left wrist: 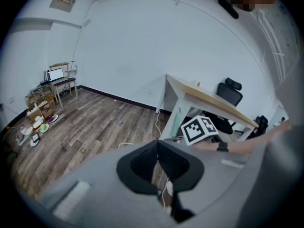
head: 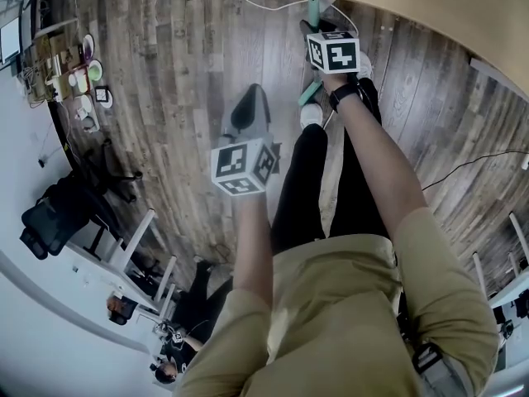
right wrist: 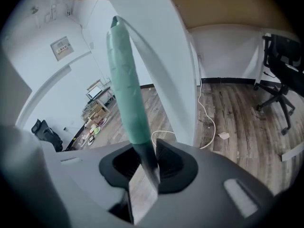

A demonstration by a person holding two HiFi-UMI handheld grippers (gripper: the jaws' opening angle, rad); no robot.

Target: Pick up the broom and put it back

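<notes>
Right tongs (right wrist: 146,150) pinching the broom (right wrist: 126,80): both pads press on the dark shaft just below the teal grip sleeve. The broom stands steep and slightly tilted, with the teal sleeve rising in front of the white leg of the counter (right wrist: 159,56), top end close under the wooden counter top. From the head view it sits right by the counter edge, ahead of my feet, with my right arm stretched out to it.

Left tongs (left wrist: 157,144) pressed together at the tips, nothing between them, held lower and nearer my body, well apart from the broom.

Wood plank floor (head: 182,56) all round. White cable (right wrist: 209,122) trails on the floor past the counter leg. Black office chair (right wrist: 280,70) stands farther right.
</notes>
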